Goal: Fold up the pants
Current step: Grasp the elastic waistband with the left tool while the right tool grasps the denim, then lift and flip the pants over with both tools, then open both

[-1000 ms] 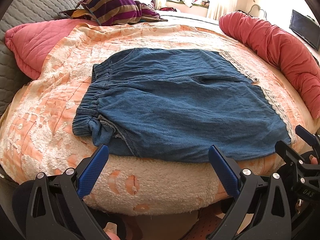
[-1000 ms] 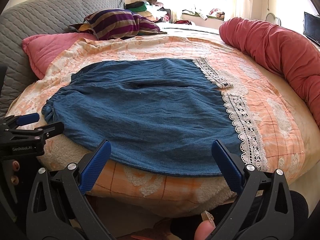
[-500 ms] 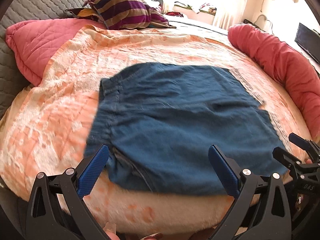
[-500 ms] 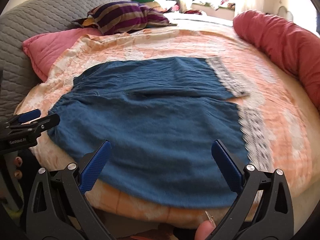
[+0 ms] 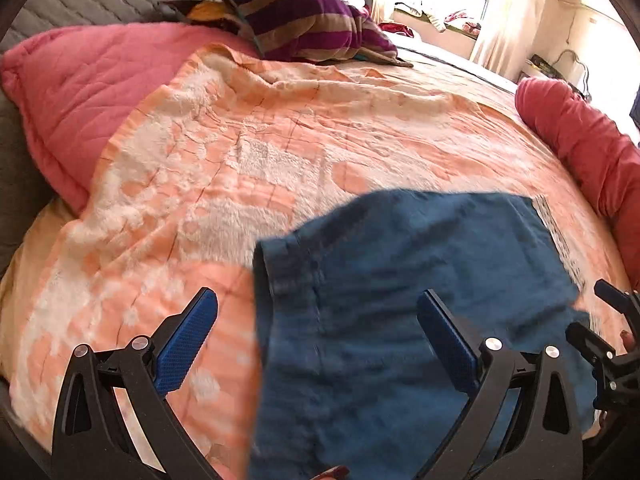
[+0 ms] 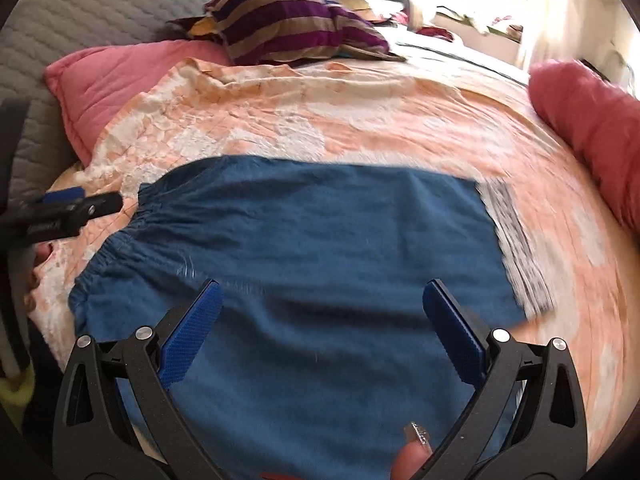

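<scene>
Pants (image 6: pixel 304 264) of blue denim lie flat on the peach blanket (image 6: pixel 320 120), waistband toward the pink pillow (image 6: pixel 120 76). Left gripper (image 5: pixel 316 344) and right gripper (image 6: pixel 320 324) hover above them, jaws wide, holding nothing. Best grip likely takes both layers at the near edge.

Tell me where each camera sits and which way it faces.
Left wrist: on the left gripper, open over the blue pants' waistband end; the right gripper shows at right.
Right wrist: on the right gripper, open above the pants' middle; the left gripper and a fingertip show.
Shared: pants, striped pillow.
</scene>
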Available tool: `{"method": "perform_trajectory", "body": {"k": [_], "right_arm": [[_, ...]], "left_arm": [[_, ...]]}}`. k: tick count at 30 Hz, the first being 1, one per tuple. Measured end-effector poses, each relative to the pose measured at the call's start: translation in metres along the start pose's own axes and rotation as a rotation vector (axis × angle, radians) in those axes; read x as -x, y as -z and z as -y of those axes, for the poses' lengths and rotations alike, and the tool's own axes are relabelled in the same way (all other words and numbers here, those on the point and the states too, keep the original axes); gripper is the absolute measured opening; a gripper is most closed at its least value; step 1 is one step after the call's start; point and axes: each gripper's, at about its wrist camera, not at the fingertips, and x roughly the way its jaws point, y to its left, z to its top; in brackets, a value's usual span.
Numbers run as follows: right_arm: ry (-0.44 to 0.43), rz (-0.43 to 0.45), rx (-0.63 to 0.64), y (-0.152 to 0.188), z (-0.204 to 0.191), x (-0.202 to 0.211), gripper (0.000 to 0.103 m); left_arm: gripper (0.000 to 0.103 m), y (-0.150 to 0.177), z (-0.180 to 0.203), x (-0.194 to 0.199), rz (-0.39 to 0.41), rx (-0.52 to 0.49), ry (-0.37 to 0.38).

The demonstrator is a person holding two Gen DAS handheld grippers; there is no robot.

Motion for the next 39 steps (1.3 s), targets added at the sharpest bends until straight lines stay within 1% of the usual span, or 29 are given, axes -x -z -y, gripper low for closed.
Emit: {"method": "perform_trajectory", "body": {"k": [2,3,4,7,11,14,17,18,19,20,21,22,24,26,29,30,32,33,34,35,36,37,38,39], "right_arm": [[-0.029,-0.009,0.007,-0.013,0.003,-0.014,0.095],[-0.038,-0.012,0.007,-0.020,0.004,-0.022,0.095],[-0.040,-0.018,0.020,-0.025,0.004,-0.029,0.095],[-0.035,-0.032,0.114,-0.051,0.003,-0.059,0.095],[-0.040,-0.078,0.151,-0.080,0.004,-0.097,0.095],[-0.028,-0.106,0.213,-0.096,0.000,-0.124,0.095],[-0.049,-0.166,0.257,-0.104,-0.006,-0.147,0.095],[-0.046,-0.175,0.273,-0.106,-0.009,-0.153,0.095],[-0.045,-0.175,0.285,-0.108,-0.010,-0.157,0.095],[-0.049,-0.180,0.298,-0.110,-0.013,-0.163,0.095],[-0.053,-0.189,0.314,-0.112,-0.015,-0.168,0.095],[-0.053,-0.193,0.332,-0.112,-0.018,-0.171,0.095],[-0.055,-0.198,0.383,-0.113,-0.024,-0.177,0.095],[-0.064,-0.196,0.439,-0.113,-0.033,-0.182,0.095],[-0.053,-0.189,0.526,-0.111,-0.047,-0.189,0.095],[-0.053,-0.186,0.537,-0.111,-0.049,-0.191,0.094],[-0.090,-0.193,0.535,-0.110,-0.054,-0.196,0.084],[-0.103,-0.195,0.537,-0.109,-0.054,-0.197,0.072],[-0.130,-0.194,0.535,-0.108,-0.056,-0.197,0.057],[-0.153,-0.190,0.534,-0.106,-0.058,-0.196,0.049],[-0.175,-0.186,0.535,-0.104,-0.059,-0.193,0.033],[-0.191,-0.181,0.536,-0.102,-0.061,-0.190,0.020],[-0.193,-0.170,0.534,-0.099,-0.061,-0.186,0.016],[-0.184,-0.162,0.534,-0.098,-0.063,-0.183,0.009]], "left_arm": [[0.099,-0.010,-0.011,-0.016,-0.011,0.013,-0.010],[0.099,-0.013,-0.013,-0.022,-0.014,0.011,-0.002],[0.099,-0.016,-0.019,-0.032,-0.029,0.018,-0.009],[0.099,-0.019,-0.026,-0.055,-0.063,0.004,-0.024],[0.099,-0.026,-0.039,-0.085,-0.112,0.009,0.034],[0.099,-0.029,-0.043,-0.099,-0.114,-0.008,0.075],[0.098,-0.029,-0.043,-0.109,-0.127,-0.016,0.075],[0.096,-0.029,-0.042,-0.110,-0.122,-0.021,0.074],[0.088,-0.030,-0.040,-0.109,-0.116,-0.041,0.074],[0.059,-0.032,-0.037,-0.109,-0.103,-0.057,0.072],[0.041,-0.032,-0.035,-0.107,-0.091,-0.072,0.085],[0.039,-0.033,-0.034,-0.105,-0.086,-0.078,0.106],[0.034,-0.033,-0.030,-0.099,-0.074,-0.097,0.101],[0.033,-0.033,-0.027,-0.085,-0.028,-0.121,0.094],[0.033,-0.032,-0.020,-0.063,0.040,-0.168,0.073],[0.033,-0.031,-0.018,-0.058,0.055,-0.181,0.073],[0.033,-0.028,-0.014,-0.050,0.083,-0.218,0.049],[0.033,-0.026,-0.012,-0.049,0.087,-0.237,0.039],[0.033,-0.026,-0.011,-0.049,0.086,-0.244,0.031],[0.033,-0.025,-0.009,-0.051,0.079,-0.253,0.021],[0.033,-0.024,-0.010,-0.053,0.075,-0.260,0.005],[0.033,-0.023,-0.011,-0.056,0.068,-0.260,-0.006],[0.033,-0.022,-0.013,-0.057,0.062,-0.254,-0.007],[0.033,-0.022,-0.015,-0.058,0.057,-0.245,-0.008]]}}
